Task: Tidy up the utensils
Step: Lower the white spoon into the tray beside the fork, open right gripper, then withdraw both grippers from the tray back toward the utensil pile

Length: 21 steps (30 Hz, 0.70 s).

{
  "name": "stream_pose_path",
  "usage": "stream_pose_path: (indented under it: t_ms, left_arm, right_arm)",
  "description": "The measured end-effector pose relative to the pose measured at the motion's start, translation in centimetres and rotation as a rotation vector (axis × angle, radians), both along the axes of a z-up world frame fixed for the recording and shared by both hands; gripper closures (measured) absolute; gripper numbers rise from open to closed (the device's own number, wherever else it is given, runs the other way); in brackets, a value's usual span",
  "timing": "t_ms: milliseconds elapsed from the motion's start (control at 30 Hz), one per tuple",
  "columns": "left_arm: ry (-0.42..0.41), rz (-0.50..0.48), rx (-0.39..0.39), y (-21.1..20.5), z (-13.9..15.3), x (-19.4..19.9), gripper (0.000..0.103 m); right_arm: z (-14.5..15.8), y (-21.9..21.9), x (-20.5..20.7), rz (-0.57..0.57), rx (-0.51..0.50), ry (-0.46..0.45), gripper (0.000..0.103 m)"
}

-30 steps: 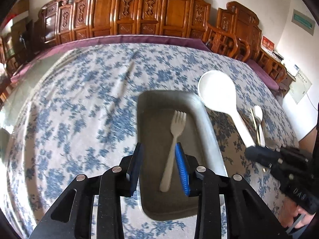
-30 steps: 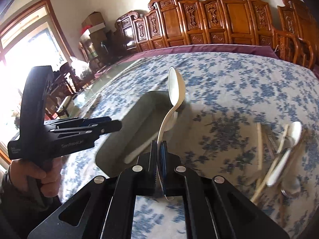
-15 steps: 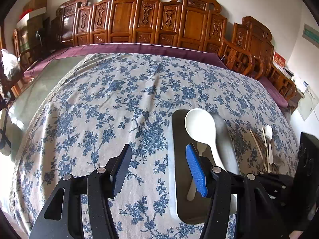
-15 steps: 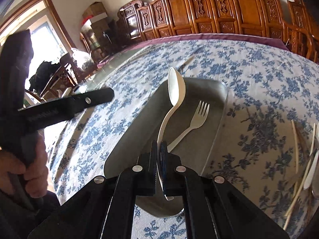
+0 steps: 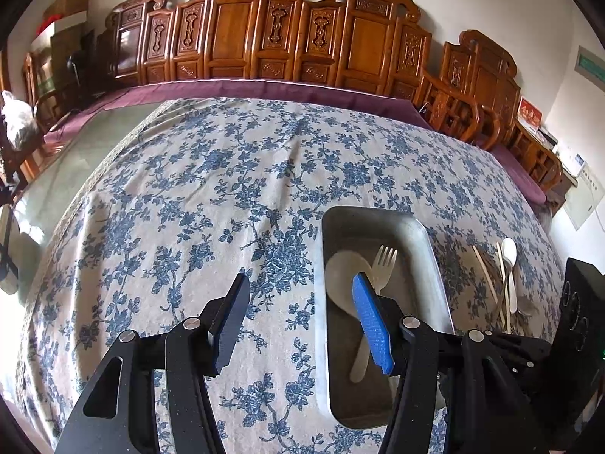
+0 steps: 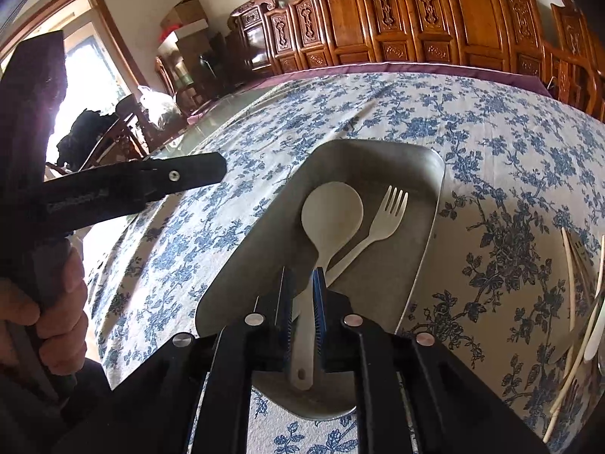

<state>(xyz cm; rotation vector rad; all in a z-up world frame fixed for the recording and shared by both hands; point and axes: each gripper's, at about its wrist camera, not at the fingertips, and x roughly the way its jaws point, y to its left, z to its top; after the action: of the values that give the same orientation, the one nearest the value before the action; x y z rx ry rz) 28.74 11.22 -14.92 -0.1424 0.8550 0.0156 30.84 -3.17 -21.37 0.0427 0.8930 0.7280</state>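
A grey metal tray [image 6: 431, 227] sits on the blue-flowered tablecloth. A large white spoon [image 6: 332, 215] lies flat in it, its handle crossing the handle of a white fork [image 6: 385, 219]. My right gripper [image 6: 302, 283] hangs over the tray's near end. Its jaws are opening, with the spoon's handle between them and a thin gap at each pad. My left gripper [image 5: 300, 295] stands open over bare cloth just left of the tray [image 5: 427, 242], holding nothing. Its blue pad hides part of the spoon [image 5: 346, 268] and fork [image 5: 383, 265].
Loose chopsticks and a small white spoon [image 5: 506, 276] lie in a pile on the cloth right of the tray, seen too at the right edge as the utensil pile [image 6: 574, 302]. Carved wooden chairs [image 5: 287, 34] line the far side. A hand [image 6: 56, 314] grips the left tool.
The right gripper brought the big spoon down into the tray and its jaws parted; the spoon now lies flat beside the fork. The left gripper widened and shifted left off the tray.
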Motion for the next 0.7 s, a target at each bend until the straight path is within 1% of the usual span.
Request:
stream_pose_path:
  t_ms: [167, 233, 300, 400, 500, 700]
  left_arm:
    - [-0.003, -0.014, 0.008, -1.0, 0.1, 0.0, 0.049]
    - [-0.003, -0.023, 0.001, -1.6, 0.1, -0.1, 0.049]
    - [0.0, -0.043, -0.005, -2.4, 0.2, -0.1, 0.049]
    - [-0.006, -0.087, 0.006, -4.3, 0.6, -0.3, 0.049]
    - [-0.016, -0.119, 0.005, -5.7, 1.1, -0.6, 0.045]
    - [-0.03, -0.176, 0.016, -8.8, 1.9, -1.5, 0.042]
  right_arm:
    - [1.6, -1.4, -0.6, -0.009, 0.02, -0.029, 0.088]
    - [2.5, -2.6, -1.0, -0.023, 0.02, -0.052, 0.088]
    - [3.3, -4.2, -1.4, -0.046, 0.009, -0.077, 0.088]
    - [4.1, -6.7, -2.0, -0.086, -0.017, -0.107, 0.088]
    - [4.9, -9.5, -2.6, -0.134, -0.043, -0.136, 0.088]
    - [5.5, -15.6, -3.9, -0.242, -0.101, -0.173, 0.088]
